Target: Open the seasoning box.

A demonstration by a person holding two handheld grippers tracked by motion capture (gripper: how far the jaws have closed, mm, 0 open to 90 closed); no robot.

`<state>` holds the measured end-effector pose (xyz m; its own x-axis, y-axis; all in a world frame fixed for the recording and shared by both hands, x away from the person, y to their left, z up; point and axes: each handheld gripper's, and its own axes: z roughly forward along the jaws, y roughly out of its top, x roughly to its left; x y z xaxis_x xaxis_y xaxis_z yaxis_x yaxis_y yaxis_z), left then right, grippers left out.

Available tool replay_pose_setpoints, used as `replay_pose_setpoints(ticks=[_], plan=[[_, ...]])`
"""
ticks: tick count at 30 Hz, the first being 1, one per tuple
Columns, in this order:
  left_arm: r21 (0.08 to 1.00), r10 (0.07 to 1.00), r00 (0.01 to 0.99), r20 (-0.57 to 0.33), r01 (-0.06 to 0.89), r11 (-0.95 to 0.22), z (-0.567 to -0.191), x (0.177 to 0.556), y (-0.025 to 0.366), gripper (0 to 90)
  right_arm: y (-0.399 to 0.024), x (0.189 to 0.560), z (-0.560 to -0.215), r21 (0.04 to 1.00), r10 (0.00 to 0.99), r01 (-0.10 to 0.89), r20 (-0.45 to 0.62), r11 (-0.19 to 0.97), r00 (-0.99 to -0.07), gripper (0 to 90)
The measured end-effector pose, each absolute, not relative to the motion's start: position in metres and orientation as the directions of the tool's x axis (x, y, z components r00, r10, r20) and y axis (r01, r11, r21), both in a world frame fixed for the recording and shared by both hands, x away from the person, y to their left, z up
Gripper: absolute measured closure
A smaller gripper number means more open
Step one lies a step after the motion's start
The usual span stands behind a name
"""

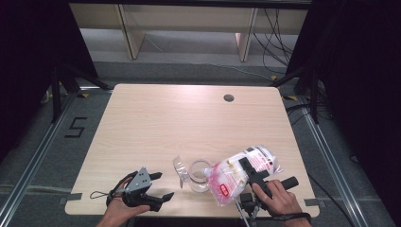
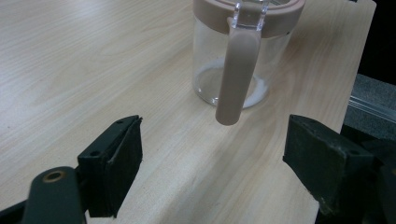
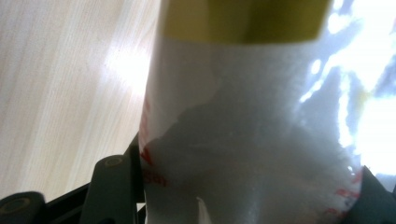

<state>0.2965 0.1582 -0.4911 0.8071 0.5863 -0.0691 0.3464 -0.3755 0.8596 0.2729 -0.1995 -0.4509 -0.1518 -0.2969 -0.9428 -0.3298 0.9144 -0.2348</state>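
high view: the right gripper (image 1: 249, 171) clamps a bag of white powder (image 1: 239, 172) tilted over the open glass jar (image 1: 199, 175) at the table's near edge, so pouring looks in hand; next tip the bag's mouth lower over the jar

left gripper view: the left gripper (image 2: 212, 158) rests level, jaws wide apart and empty, facing the jar's flip lid

right gripper view: jaws pinch the bag from both sides

Left tool (image 2: 212, 163) stands with jaws wide apart, nothing between them. Ahead, a clear glass jar (image 2: 243, 60) with a pinkish-brown rim and handle stands upright on the tabletop (image 2: 93, 60), near its edge.
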Motion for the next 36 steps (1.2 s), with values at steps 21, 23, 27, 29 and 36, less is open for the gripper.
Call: replay_pose_setpoints(ticks=[21,23,27,29,36], plan=[[0.862,0.578,0.811,-0.089,0.353,-0.362,-0.4918,0.2966,0.1586,19.1,-0.1986,0.2740,-0.4487,-0.255,-0.314,-0.311,-0.937,0.915,-0.153,44.5],[0.861,0.577,0.812,-0.085,0.351,-0.367,-0.4917,0.2968,0.1587,19.1,-0.1948,0.2774,-0.4433,-0.329,-0.392,-0.365,-0.913,0.871,-0.112,44.6],[0.863,0.576,0.813,-0.086,0.350,-0.365,-0.4917,0.2967,0.1581,19.1,-0.1956,0.2759,-0.4453,-0.311,-0.371,-0.336,-0.919,0.889,-0.131,44.7],[0.864,0.582,0.809,-0.075,0.344,-0.367,-0.4917,0.2964,0.1578,19.1,-0.1968,0.2742,-0.4472,-0.283,-0.341,-0.314,-0.928,0.906,-0.150,44.7],[0.865,0.577,0.813,-0.075,0.341,-0.368,-0.4917,0.2972,0.1577,19.1,-0.1956,0.2741,-0.4463,-0.287,-0.345,-0.317,-0.928,0.904,-0.143,44.9]])
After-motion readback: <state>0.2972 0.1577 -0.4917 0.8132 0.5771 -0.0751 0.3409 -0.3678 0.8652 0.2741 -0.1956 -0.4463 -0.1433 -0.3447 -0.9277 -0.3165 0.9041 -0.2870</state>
